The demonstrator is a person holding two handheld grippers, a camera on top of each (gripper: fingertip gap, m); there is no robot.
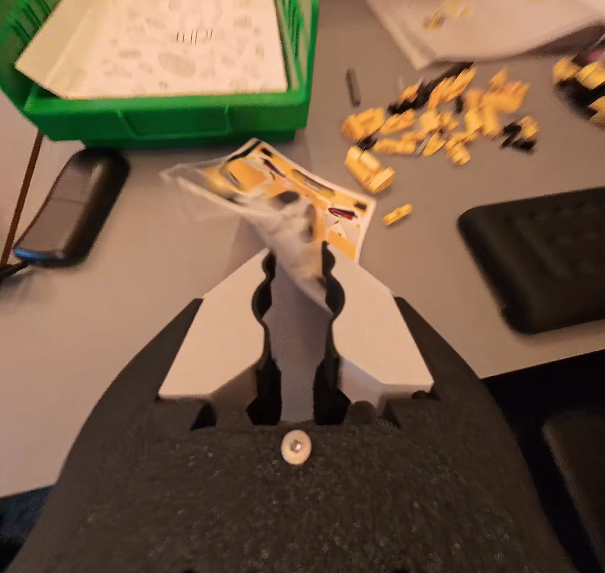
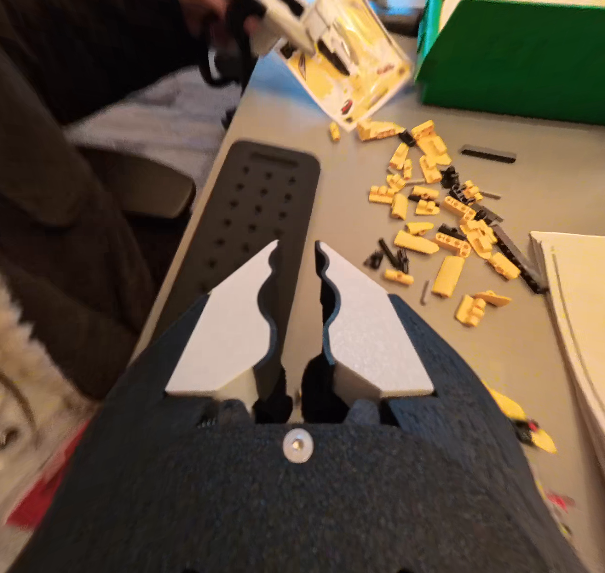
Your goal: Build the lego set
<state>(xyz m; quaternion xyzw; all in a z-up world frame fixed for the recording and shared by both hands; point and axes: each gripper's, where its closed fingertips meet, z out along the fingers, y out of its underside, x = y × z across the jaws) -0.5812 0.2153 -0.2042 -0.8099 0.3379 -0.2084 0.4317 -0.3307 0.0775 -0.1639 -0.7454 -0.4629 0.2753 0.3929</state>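
1. the left tongs (image 1: 296,256), white fingers with wavy black pads, are pinching a crinkled clear plastic bag with a yellow, black and white sticker sheet inside (image 1: 294,194); the bag is lifted off the grey worktop (image 1: 163,295) and looks blurred.
2. the right tongs (image 2: 296,246) are spread a little with nothing between the fingers, hovering over the near end of a flat black pad with rows of small holes (image 2: 262,197) that lies along the worktop edge.
3. in the right wrist view the left tongs (image 2: 306,41) appear farther off, held by a person's hand (image 2: 203,4), with the bag hanging from them above the worktop.
4. a loose scatter of small yellow and black lego pieces (image 1: 442,118) lies on the worktop beyond the bag, well apart from both tongs; the same pile (image 2: 442,217) sits right of the black pad in the right wrist view.
5. an open white instruction booklet (image 1: 474,17) lies past the pieces.
6. a green plastic bin (image 1: 170,122) stands at the far left, holding a white printed sheet (image 1: 157,33).
7. a dark oblong device (image 1: 72,203) lies near the bin.
8. a partly built yellow and black model (image 1: 582,82) sits at the right edge, blurred.
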